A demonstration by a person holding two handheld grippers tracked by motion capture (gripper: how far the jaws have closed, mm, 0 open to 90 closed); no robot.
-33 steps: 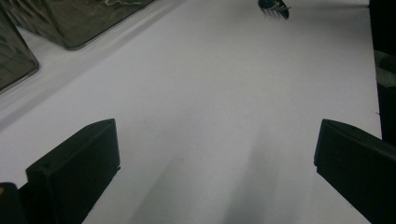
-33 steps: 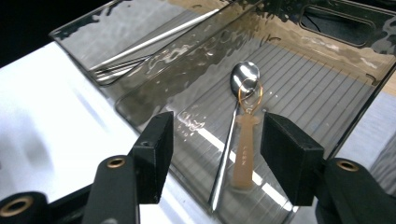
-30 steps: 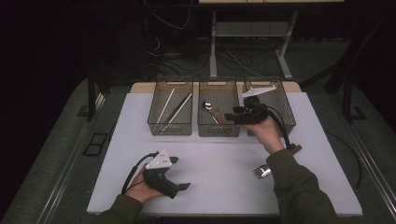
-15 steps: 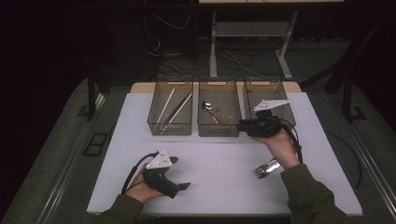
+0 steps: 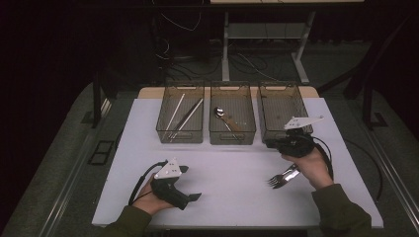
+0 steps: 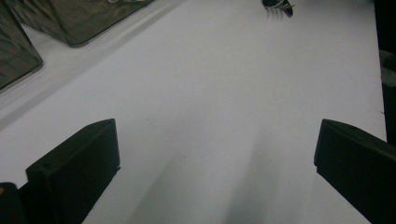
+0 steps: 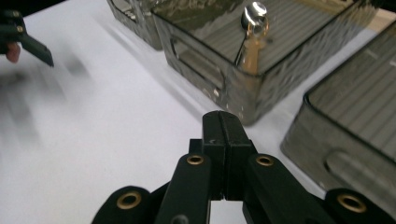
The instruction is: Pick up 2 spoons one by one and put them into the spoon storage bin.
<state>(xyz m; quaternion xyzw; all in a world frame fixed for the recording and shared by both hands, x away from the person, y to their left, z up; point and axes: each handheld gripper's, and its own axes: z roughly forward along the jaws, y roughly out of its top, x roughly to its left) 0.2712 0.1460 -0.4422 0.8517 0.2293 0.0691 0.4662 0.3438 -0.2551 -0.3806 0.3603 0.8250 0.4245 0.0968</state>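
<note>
A dark room surrounds a white tabletop [image 5: 237, 197], with cables and stand legs dim behind it. The fork [image 5: 282, 177] lies on the tabletop near the front right, tines pointing left, its handle running under my right hand; the left tool view catches its tines [image 6: 279, 5] at the far edge. My right tool [image 5: 269, 144] sits just above and behind the fork, in front of the right-hand bin, and its jaws have just been closing: in the right tool view they are pressed flat together with nothing between them [image 7: 223, 135]. My left tool [image 5: 195, 196] rests low at the front left, jaws spread wide and empty.

Behind stand three clear bins in a row: the left bin [image 5: 180, 133] holds chopsticks [image 5: 184, 117], the middle bin [image 5: 232, 136] holds a spoon [image 5: 221, 114], the right bin [image 5: 281, 96] looks empty.

I judge the fork is next for the right bin. The risk from here: with the jaws closed I could come down on the fork and push or spin it across the smooth tabletop rather than straddle it. A thin, flat handle may also slip out, or I could clip the bin wall on the way.
</note>
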